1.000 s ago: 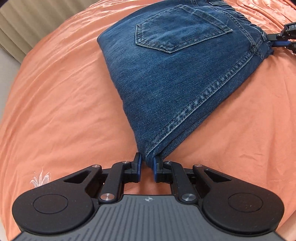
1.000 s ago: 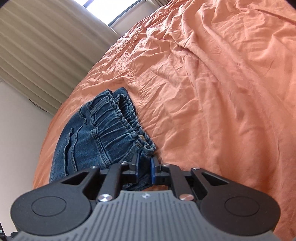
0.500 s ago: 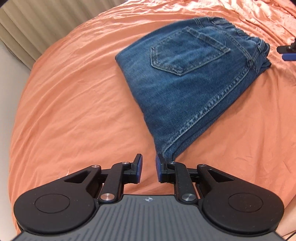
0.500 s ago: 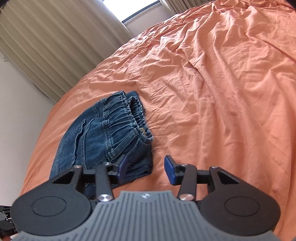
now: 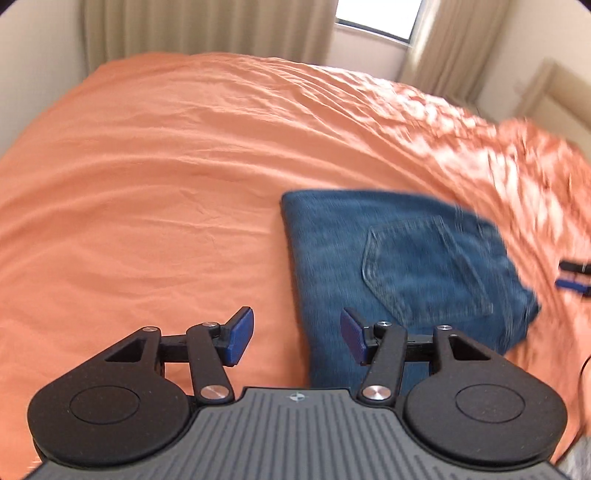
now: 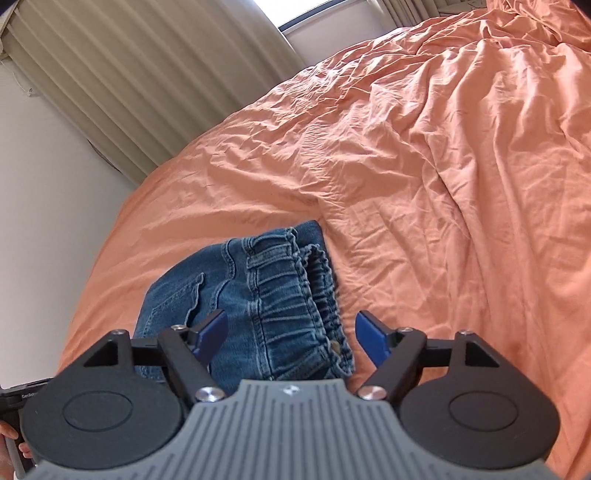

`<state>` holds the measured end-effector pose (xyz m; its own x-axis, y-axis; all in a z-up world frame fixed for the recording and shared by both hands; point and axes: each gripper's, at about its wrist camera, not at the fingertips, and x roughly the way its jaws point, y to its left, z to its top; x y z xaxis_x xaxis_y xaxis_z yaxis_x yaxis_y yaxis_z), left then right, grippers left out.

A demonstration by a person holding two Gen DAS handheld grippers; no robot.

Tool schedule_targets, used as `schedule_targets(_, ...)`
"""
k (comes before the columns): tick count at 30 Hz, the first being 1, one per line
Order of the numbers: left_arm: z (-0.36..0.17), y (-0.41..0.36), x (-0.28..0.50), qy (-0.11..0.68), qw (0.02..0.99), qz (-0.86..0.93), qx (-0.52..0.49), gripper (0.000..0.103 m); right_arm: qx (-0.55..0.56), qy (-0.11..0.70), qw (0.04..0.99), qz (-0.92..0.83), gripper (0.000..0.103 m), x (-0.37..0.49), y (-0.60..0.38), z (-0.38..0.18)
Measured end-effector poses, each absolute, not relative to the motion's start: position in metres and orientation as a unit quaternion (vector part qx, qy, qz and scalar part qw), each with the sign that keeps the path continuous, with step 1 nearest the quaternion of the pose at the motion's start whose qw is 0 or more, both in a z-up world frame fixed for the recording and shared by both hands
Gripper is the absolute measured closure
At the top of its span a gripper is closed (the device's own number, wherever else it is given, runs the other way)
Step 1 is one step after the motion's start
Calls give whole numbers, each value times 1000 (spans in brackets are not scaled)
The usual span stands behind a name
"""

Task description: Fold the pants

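The folded blue jeans (image 5: 399,266) lie flat on the orange bed sheet (image 5: 166,184), back pocket up. My left gripper (image 5: 295,338) is open and empty, raised above the sheet at the jeans' near left edge. In the right wrist view the jeans (image 6: 258,302) show their elastic waistband toward me. My right gripper (image 6: 291,338) is open and empty, held above the waistband end. The right gripper's fingertips (image 5: 572,275) show at the right edge of the left wrist view, apart from the jeans.
Beige curtains (image 6: 129,85) and a window (image 5: 376,16) stand behind the bed. A white wall (image 6: 48,206) runs along the bed's left side. The sheet is wrinkled to the right (image 6: 461,166).
Both grippers let go of the jeans, opened wide and pulled back and up. The folded jeans stay lying on the sheet.
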<state>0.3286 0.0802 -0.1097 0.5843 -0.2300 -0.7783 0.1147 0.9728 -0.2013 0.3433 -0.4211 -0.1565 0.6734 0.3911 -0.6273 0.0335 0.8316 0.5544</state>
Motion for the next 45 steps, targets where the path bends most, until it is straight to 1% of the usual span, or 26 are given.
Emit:
schedule_targets(4, -130, 92, 367, 452, 875, -97, -144, 39, 283, 401, 864, 111, 40, 381, -415, -167)
schedule_targets(12, -173, 91, 426, 480, 849, -96, -201, 39, 396, 422, 806, 124, 40, 445, -422, -211)
schedule_targets(14, -182, 89, 437, 484, 845, -95, -208, 39, 404, 427, 800, 125, 50, 454, -422, -217)
schedule_targets(15, -184, 88, 440, 484, 845, -93, -210, 39, 399, 429, 801, 119, 60, 456, -422, -217)
schedule_targets(16, -186, 88, 442, 483, 845, -92, -213, 39, 395, 433, 802, 119, 65, 456, -422, -216)
schedule_targets(20, -188, 87, 446, 480, 845, -96, -217, 39, 353, 412, 830, 130, 64, 450, -425, -200)
schedule_targets(21, -188, 87, 446, 479, 845, -98, -215, 40, 341, 401, 840, 132, 62, 451, -427, -195)
schedule_targets(23, -187, 86, 445, 478, 847, -100, -210, 40, 333, 388, 848, 142, 54, 457, -429, -190)
schedule_targets(24, -187, 86, 445, 478, 848, -99, -208, 40, 335, 390, 846, 144, 49, 461, -429, -192)
schedule_targets(25, -187, 85, 444, 477, 849, -96, -207, 40, 338, 397, 840, 148, 47, 467, -428, -196)
schedule_targets(27, -186, 82, 442, 476, 850, -90, -206, 40, 337, 417, 831, 146, 49, 476, -421, -207)
schedule_targets(29, -185, 80, 439, 480, 848, -89, -208, 41, 334, 425, 828, 148, 54, 477, -415, -214)
schedule_targets(30, -184, 79, 438, 481, 848, -89, -204, 42, 334, 421, 830, 151, 62, 475, -414, -213)
schedule_targets(31, -182, 78, 437, 481, 850, -88, -196, 42, 336, 418, 829, 157, 78, 473, -413, -210)
schedule_targets(32, -180, 76, 436, 482, 851, -89, -188, 44, 329, 413, 834, 158, 81, 469, -412, -203)
schedule_targets(33, -178, 74, 437, 484, 851, -92, -180, 48, 320, 409, 839, 160, 90, 465, -411, -194)
schedule_targets(34, -177, 73, 436, 485, 852, -94, -176, 50, 322, 400, 841, 169, 99, 460, -411, -185)
schedule_targets(37, -175, 70, 436, 484, 853, -95, -171, 54, 377, 357, 829, 206, 103, 436, -422, -156)
schedule_targets(38, -174, 69, 436, 485, 852, -96, -171, 55, 379, 349, 833, 202, 103, 430, -427, -151)
schedule_targets(39, -174, 68, 436, 485, 852, -98, -172, 55, 373, 358, 836, 182, 103, 428, -431, -154)
schedule_targets(42, -172, 62, 435, 487, 853, -98, -161, 55, 373, 415, 820, 128, 103, 434, -437, -188)
schedule_targets(45, -172, 57, 434, 487, 856, -91, -147, 55, 365, 415, 826, 111, 103, 435, -434, -211)
